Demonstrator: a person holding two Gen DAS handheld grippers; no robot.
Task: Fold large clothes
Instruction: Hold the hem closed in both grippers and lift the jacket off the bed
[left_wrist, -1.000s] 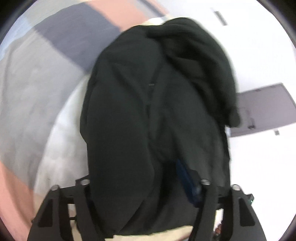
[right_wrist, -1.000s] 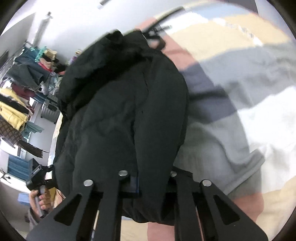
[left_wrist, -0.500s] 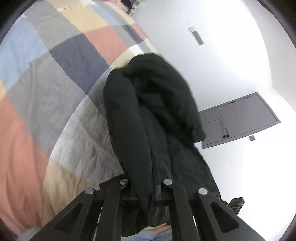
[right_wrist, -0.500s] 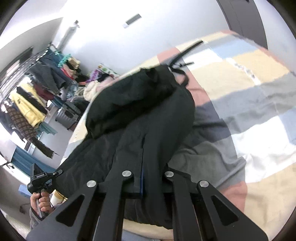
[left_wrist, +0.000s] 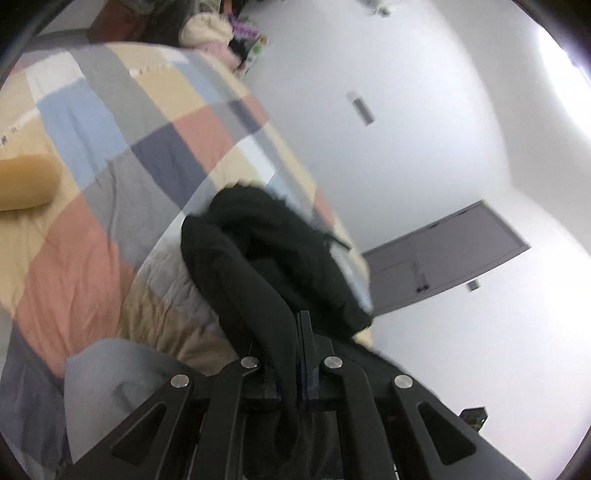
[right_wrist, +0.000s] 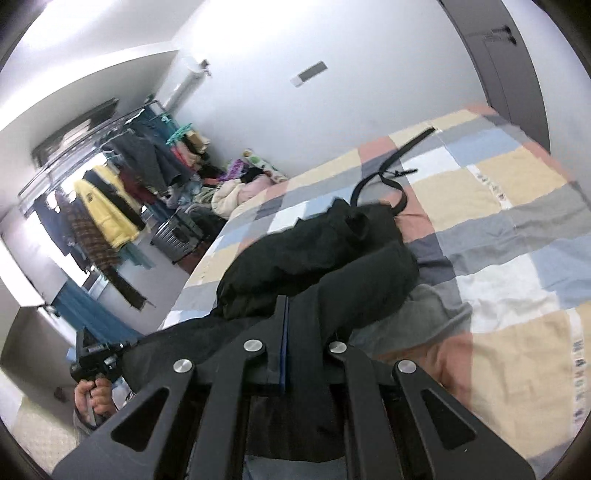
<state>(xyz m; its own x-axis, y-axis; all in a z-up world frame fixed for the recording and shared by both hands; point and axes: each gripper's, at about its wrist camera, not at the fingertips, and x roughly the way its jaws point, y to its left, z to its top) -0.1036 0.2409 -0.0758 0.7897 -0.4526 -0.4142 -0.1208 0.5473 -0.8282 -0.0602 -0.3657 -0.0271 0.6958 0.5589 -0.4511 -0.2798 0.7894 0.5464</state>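
Nearest me, my left tongs (left_wrist: 295, 354) and right tongs (right_wrist: 284, 332) are both pinching the black jacket (right_wrist: 317, 258), the left having just closed on a fold. Beyond them it drapes toward the patchwork bed (right_wrist: 517, 184), bunched, so folding has barely begun. Since earlier, the jacket's held edge has risen off the bed.

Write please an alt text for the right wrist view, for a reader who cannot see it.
The right gripper is shut on a bulky black padded garment, which trails onto a bed with a patchwork quilt of pastel squares. A thin black strap lies beyond; a crowded clothes rack stands left.
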